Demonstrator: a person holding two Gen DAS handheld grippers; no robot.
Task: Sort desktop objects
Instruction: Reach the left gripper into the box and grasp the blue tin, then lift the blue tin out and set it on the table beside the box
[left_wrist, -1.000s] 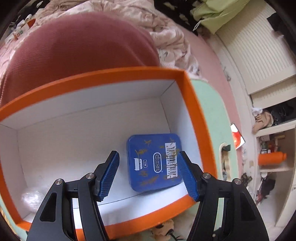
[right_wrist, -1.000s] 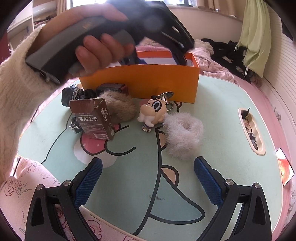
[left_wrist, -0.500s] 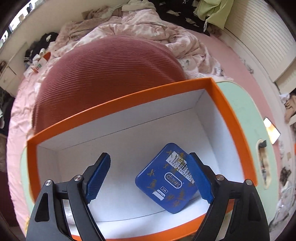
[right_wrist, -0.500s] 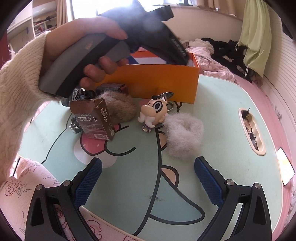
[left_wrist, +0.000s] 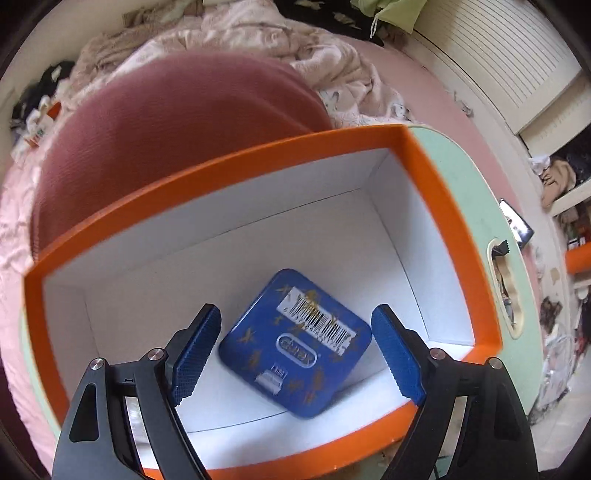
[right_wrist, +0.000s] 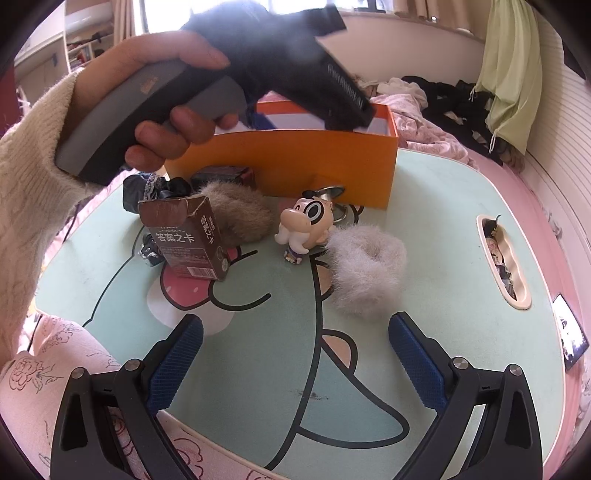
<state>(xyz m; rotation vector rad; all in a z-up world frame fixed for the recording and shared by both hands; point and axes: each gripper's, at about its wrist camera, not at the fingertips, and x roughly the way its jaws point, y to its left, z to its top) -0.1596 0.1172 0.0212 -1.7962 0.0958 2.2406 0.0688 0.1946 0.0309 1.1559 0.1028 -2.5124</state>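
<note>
My left gripper (left_wrist: 295, 314) hangs open over the orange box (left_wrist: 221, 181), pointing steeply down into it. A blue tin (left_wrist: 295, 347) with a barcode label lies flat on the box's white floor, below the jaws and free of both pads. In the right wrist view a hand (right_wrist: 173, 122) in a cream sleeve holds that tool over the orange box (right_wrist: 295, 162). My right gripper (right_wrist: 295, 325) stands open above the mint table, with nothing between its fingers. Ahead of it lie a white fluffy scrunchie (right_wrist: 365, 269) and a cartoon figure keychain (right_wrist: 306, 225).
A brown carton (right_wrist: 188, 236), a brown fur scrunchie (right_wrist: 240, 214), a dark small box (right_wrist: 225, 175) and black crumpled bits (right_wrist: 147, 188) crowd the table's left, in front of the box. A handle slot (right_wrist: 502, 258) and a phone (right_wrist: 570, 339) are at the right edge.
The left jaws have spread wider and the tool has rolled and lifted a little over the box. The blue tin stays on the box floor. The right gripper has not moved.
</note>
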